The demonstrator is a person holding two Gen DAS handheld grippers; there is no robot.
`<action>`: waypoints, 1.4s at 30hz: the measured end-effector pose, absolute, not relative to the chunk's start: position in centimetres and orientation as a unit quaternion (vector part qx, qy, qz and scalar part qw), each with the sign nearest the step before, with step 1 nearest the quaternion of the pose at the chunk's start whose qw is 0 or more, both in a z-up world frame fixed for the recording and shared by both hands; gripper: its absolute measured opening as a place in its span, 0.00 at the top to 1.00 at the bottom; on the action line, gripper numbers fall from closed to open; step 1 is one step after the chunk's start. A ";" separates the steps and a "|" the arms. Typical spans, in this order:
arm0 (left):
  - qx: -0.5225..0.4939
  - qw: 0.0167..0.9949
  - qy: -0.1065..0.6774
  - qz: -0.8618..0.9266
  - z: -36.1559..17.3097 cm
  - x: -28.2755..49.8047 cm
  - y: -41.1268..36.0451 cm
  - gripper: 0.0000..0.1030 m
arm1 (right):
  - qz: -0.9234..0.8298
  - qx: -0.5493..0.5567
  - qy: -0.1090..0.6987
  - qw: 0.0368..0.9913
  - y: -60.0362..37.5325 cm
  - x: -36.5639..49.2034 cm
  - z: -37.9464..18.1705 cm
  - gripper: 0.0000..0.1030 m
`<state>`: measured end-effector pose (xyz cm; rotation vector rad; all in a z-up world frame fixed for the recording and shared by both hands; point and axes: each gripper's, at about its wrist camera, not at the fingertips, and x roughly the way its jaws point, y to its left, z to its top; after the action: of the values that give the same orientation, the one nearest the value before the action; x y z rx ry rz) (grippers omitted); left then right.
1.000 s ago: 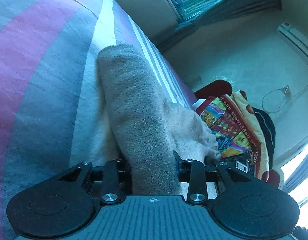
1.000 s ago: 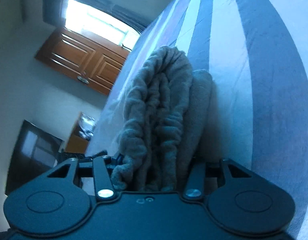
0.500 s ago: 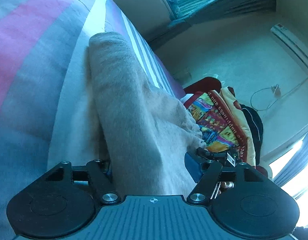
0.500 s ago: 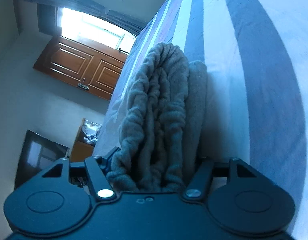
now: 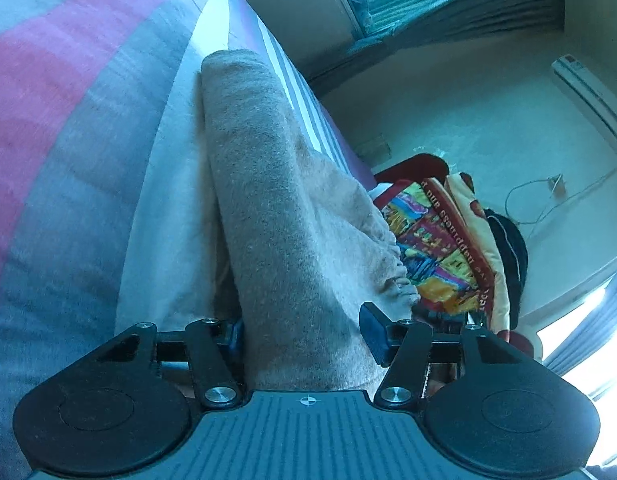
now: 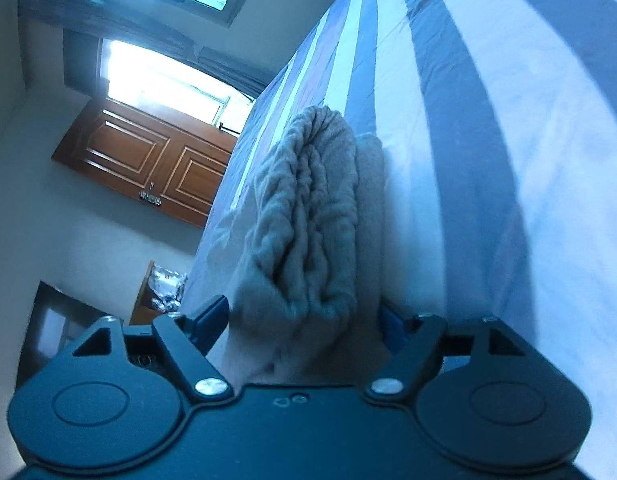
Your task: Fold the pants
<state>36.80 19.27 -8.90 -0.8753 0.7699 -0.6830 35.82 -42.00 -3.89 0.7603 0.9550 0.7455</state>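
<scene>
Both jaws open round pants (image 5: 292, 216)

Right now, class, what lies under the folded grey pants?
The pants rest on a striped bedsheet, which shows all around them. The part directly beneath is covered by the fabric, so whatever lies there cannot be seen.

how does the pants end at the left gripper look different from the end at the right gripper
At the left gripper the pants form a smooth, flat fold; at the right gripper they bunch into gathered ridges. Both ends lie on the striped bedsheet between parted fingers.
</scene>
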 end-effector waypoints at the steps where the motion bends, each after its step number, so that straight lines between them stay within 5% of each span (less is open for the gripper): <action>1: -0.408 0.780 0.355 -0.314 -8.9 36.8 19.2 0.44 | 0.347 0.342 0.443 0.752 -42.1 35.4 -4.1 0.24; 8: -0.443 0.771 0.336 -0.311 -9.1 35.0 19.4 0.45 | 0.371 0.384 0.440 0.722 -42.5 34.3 -4.4 0.32; 15: -0.406 0.814 0.328 -0.255 -7.8 30.1 18.5 0.44 | 0.339 0.308 0.441 0.772 -41.8 30.2 -2.6 0.34; 19: -0.343 0.857 0.321 -0.210 -5.9 27.0 16.4 0.44 | 0.328 0.264 0.435 0.797 -40.4 27.4 -1.2 0.24; 29: -0.146 0.948 0.276 -0.058 -0.6 18.2 8.9 0.44 | 0.233 0.077 0.370 0.896 -36.2 18.1 3.3 0.19; 42: -0.079 0.964 0.250 -0.037 3.1 7.0 5.5 0.43 | 0.199 0.041 0.312 0.928 -35.4 7.7 6.5 0.12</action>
<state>7.03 5.50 3.12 -0.1598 0.5065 -0.0751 7.72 -35.42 6.54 0.0840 0.6389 0.4080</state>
